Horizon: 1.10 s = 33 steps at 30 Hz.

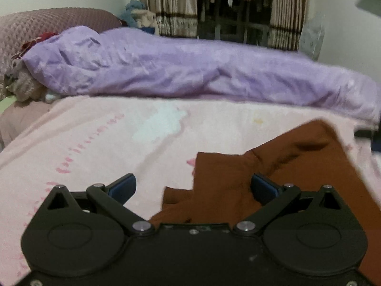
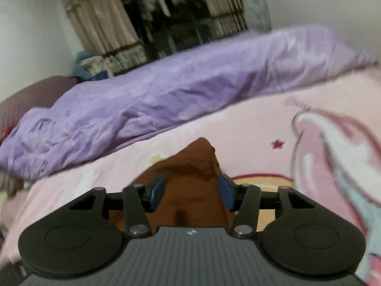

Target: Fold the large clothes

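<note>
A brown garment (image 1: pixel 273 166) lies crumpled on the pink printed bedsheet (image 1: pixel 95 138). My left gripper (image 1: pixel 194 188) hovers over the garment's left edge, its jaws spread wide. Its right finger (image 1: pixel 264 188) is above brown cloth and its left finger (image 1: pixel 123 187) is above bare sheet. In the right wrist view the garment (image 2: pixel 190 186) rises to a peak ahead of my right gripper (image 2: pixel 190 191). Cloth fills the gap between the blue pads (image 2: pixel 157 190), which stand clearly apart. I see no pad pressing into it.
A rumpled purple duvet (image 1: pixel 178 69) runs across the far side of the bed. A mauve pillow (image 1: pixel 47 26) and soft toys sit at the far left. Behind are curtains (image 1: pixel 166 4) and a dark window. A dark object (image 1: pixel 369 138) shows at the right edge.
</note>
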### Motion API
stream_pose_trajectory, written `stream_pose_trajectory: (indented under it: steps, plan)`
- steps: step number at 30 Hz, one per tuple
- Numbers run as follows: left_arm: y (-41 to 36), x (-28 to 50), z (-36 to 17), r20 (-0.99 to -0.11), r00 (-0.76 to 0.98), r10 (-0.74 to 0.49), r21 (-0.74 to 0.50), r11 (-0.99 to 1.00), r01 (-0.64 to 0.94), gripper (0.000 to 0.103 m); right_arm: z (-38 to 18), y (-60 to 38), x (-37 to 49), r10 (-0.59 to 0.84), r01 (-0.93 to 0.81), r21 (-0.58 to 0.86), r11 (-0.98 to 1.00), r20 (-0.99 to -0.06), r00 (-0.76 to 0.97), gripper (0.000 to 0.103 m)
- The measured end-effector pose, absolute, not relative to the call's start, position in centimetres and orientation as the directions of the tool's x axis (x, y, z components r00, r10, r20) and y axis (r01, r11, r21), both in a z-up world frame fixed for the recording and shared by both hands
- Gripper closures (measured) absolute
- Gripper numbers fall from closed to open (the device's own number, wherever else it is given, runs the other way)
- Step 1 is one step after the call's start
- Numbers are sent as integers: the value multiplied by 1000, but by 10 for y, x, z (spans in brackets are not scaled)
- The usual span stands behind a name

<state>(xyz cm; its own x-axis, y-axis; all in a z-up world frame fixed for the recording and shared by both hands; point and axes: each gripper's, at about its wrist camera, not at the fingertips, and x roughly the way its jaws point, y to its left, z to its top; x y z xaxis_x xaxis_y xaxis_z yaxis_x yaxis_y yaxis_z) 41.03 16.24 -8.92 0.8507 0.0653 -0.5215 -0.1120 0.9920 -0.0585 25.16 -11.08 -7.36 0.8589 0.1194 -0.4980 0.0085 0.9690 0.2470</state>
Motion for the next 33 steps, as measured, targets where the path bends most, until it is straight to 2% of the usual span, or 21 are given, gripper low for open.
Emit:
stream_pose_trajectory:
  steps: [1, 4, 6, 9, 10, 11, 13, 14, 15, 19, 24, 25, 26, 27, 28, 30, 33]
  plan:
    - [165, 399, -81, -509, 860, 32, -87, 992, -89, 0, -72, -109, 236, 132, -19, 227, 974, -495, 859, 36]
    - [164, 366, -65, -482, 873, -72, -138, 990, 5, 0, -73, -100, 205, 175, -104, 161, 981, -523, 834, 36]
    - [154, 350, -67, -470, 879, -82, -97, 994, 41, 0, -77, -96, 197, 185, -121, 153, 981, -530, 828, 36]
    - [138, 351, -97, -483, 875, -37, 6, 999, 46, 0, -110, -96, 204, 166, -77, 187, 979, -521, 837, 33]
    - [140, 353, -112, -474, 878, -70, -16, 997, 70, 0, -128, -99, 205, 146, -37, 221, 975, -501, 853, 24]
    - [147, 355, -127, -449, 887, -111, -72, 994, 87, 0, -144, -103, 202, 135, -13, 257, 966, -462, 876, 22]
    - [170, 360, -146, -459, 867, -197, -264, 961, 78, 0, -147, -104, 195, 136, -26, 256, 966, -424, 896, 22]
    - [180, 362, -146, -461, 856, -233, -329, 941, 79, 0, -144, -101, 195, 132, -31, 237, 971, -426, 895, 22]
    - [184, 363, -145, -471, 847, -247, -342, 936, 83, 0, -142, -99, 197, 130, -34, 222, 975, -433, 892, 22]
    - [168, 359, -139, -483, 856, -183, -251, 966, 64, 0, -137, -101, 199, 136, -34, 228, 973, -448, 884, 22]
    - [141, 346, -110, -505, 863, 20, -12, 999, -30, 0, -109, -112, 187, 189, -66, 250, 966, -509, 840, 20]
    - [135, 341, -102, -505, 860, 69, 45, 998, -54, 0, -103, -114, 182, 193, -72, 248, 966, -509, 839, 29]
    - [131, 337, -95, -507, 854, 115, 99, 992, -75, 0, -99, -115, 176, 194, -83, 233, 969, -505, 841, 48]
    - [128, 335, -89, -512, 846, 148, 140, 986, -88, 0, -95, -113, 171, 195, -103, 202, 974, -510, 838, 60]
    - [126, 333, -85, -520, 838, 168, 173, 981, -90, 0, -93, -109, 167, 192, -127, 156, 980, -537, 821, 78]
    - [125, 330, -80, -541, 823, 170, 196, 978, -73, 0, -92, -104, 159, 174, -150, 91, 985, -574, 800, 80]
    - [132, 331, -81, -580, 797, 169, 189, 980, -70, 0, -86, -105, 153, 190, -164, 98, 981, -608, 771, 80]
